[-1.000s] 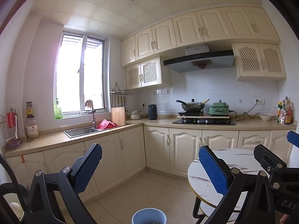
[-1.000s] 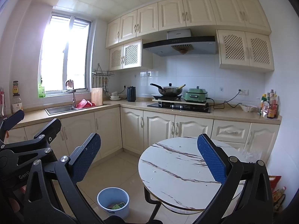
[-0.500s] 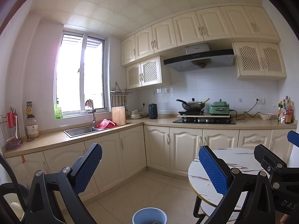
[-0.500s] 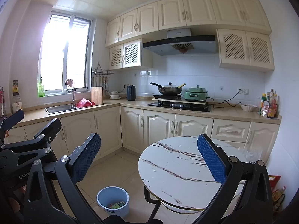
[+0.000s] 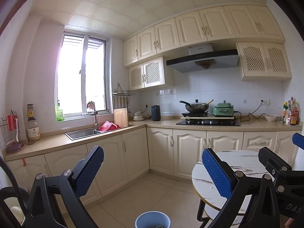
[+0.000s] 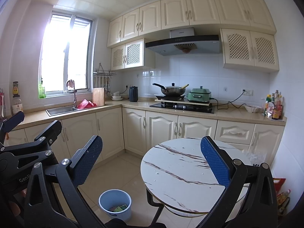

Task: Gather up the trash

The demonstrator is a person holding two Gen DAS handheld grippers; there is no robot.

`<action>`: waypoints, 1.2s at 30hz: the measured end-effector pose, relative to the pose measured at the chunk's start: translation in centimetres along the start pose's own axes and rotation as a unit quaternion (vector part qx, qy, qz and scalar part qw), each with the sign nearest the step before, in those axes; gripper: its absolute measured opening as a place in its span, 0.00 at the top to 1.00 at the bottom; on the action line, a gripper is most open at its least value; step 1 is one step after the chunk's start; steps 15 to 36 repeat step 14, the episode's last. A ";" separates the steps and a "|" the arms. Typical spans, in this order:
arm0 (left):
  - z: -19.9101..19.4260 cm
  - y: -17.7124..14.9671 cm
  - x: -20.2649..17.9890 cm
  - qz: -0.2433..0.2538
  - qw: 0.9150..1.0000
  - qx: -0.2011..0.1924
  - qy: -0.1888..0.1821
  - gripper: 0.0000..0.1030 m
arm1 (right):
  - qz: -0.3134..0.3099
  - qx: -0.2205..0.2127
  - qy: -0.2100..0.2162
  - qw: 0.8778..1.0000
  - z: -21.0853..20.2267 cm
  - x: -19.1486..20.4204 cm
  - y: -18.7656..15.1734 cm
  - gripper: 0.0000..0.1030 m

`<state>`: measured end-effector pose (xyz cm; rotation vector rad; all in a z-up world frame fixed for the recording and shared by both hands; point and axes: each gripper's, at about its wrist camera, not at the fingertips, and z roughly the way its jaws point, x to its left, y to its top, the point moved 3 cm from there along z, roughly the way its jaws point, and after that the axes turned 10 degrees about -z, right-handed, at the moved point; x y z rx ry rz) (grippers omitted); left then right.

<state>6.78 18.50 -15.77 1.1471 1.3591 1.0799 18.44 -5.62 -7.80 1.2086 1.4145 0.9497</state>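
Both grippers are held level above the floor, side by side, with nothing gripped. The left gripper (image 5: 153,171) and the right gripper (image 6: 152,159) are seen with fingers wide apart. Green and yellow wrappers (image 6: 118,208) lie inside the blue bin (image 6: 106,197), just left of the round marble table (image 6: 171,163), whose top appears cleared. Cream cabinets (image 6: 161,127) stand behind the table.

We're in a home kitchen: cream cabinets (image 6: 190,9) line the top of the frame, a range hood (image 6: 182,44) hangs over a wok (image 6: 171,89) on the hob (image 6: 182,107) at centre, a steel sink (image 6: 60,110) sits under the window (image 6: 65,55) at left, and a small round marble desk (image 6: 182,172) stands lower right.
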 end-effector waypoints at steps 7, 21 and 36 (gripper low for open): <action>0.3 0.3 0.6 0.001 1.000 0.000 0.000 0.01 | 0.001 0.002 0.000 1.000 0.1 -0.2 -0.1 0.00; 1.3 0.7 1.5 0.006 1.000 0.003 -0.005 0.01 | 0.004 0.004 0.000 1.000 0.3 -0.4 -0.4 0.00; 1.3 0.7 1.5 0.006 1.000 0.003 -0.005 0.01 | 0.004 0.004 0.000 1.000 0.3 -0.4 -0.4 0.00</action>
